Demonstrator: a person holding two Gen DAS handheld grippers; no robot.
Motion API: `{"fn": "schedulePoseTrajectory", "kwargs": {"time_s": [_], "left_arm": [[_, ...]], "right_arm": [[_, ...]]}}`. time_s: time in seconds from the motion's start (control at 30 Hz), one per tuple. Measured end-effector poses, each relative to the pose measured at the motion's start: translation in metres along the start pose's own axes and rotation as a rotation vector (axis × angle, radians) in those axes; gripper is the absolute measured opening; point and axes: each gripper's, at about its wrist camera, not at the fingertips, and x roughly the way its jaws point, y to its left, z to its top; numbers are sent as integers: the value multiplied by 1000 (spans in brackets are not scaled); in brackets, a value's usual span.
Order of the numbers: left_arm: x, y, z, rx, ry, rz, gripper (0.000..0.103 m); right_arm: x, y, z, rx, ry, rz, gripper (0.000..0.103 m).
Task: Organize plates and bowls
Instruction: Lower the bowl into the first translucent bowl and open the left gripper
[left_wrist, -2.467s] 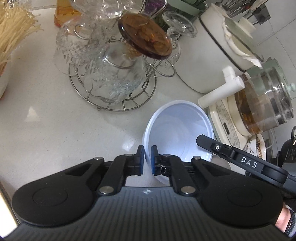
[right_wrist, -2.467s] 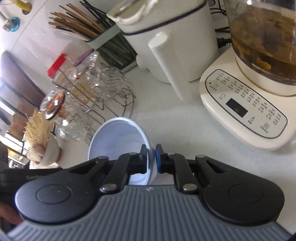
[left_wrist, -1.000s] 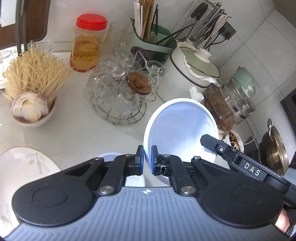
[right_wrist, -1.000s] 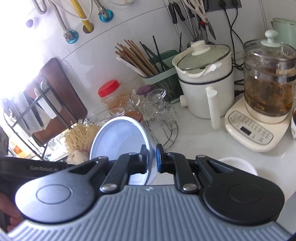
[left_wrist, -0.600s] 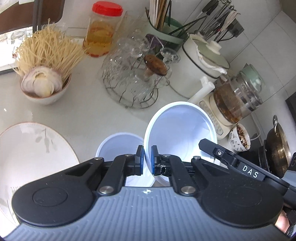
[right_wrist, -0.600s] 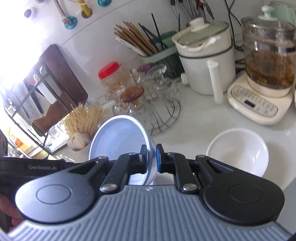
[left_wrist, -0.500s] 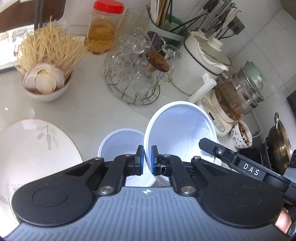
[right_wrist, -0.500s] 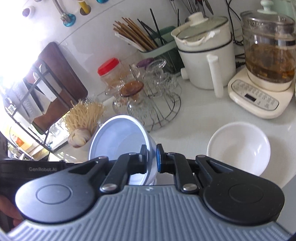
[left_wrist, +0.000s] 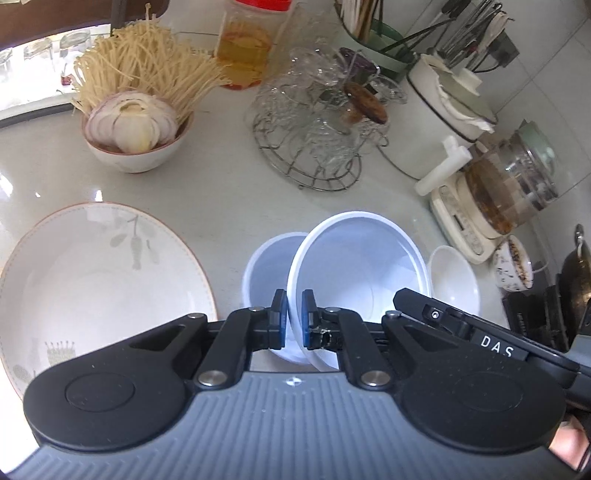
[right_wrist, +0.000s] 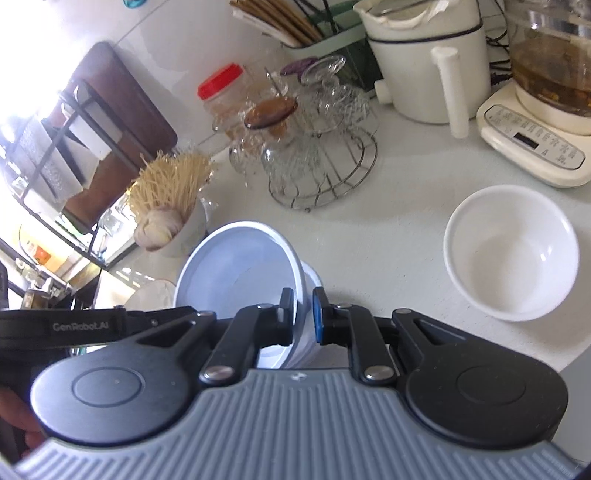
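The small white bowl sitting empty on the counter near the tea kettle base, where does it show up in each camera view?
Left wrist: the small white bowl sits right of centre, just past the held bowl, partly hidden by it.
Right wrist: it lies at the right, in full view.
Shared landmark: the wire rack of glassware, beyond the bowl in both views.

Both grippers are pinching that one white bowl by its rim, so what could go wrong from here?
1. The left gripper and right gripper each clamp only the thin rim of the held bowl; uneven pulling could make it slip.
2. It hangs tilted above a second bowl; a crooked drop might knock or chip both.
3. The big plate and small bowl sit close enough to bump.
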Motion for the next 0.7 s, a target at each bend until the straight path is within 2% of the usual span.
{"fn": "schedulePoseTrajectory", "kwargs": {"time_s": [0.2,0.5,0.6,0.63,0.67,0.7], "left_arm": [[7,4,2,-14,-13,20,9],[11,3,12,-10,-8,-1,10],[13,2,13,-5,4,4,10],[13,2,13,-7,7,4,10],[13,3,13,-9,9,7,12],[12,3,13,-9,9,14,15]], "right_arm": [[10,2,4,-20,-2,8,15],[21,-1,15,-20,30,9,18],[22,-3,16,-6,33,27,41],[21,-3,15,-3,27,24,54],[21,-3,15,-7,18,17,61],[20,-2,15,-12,10,12,61]]}}
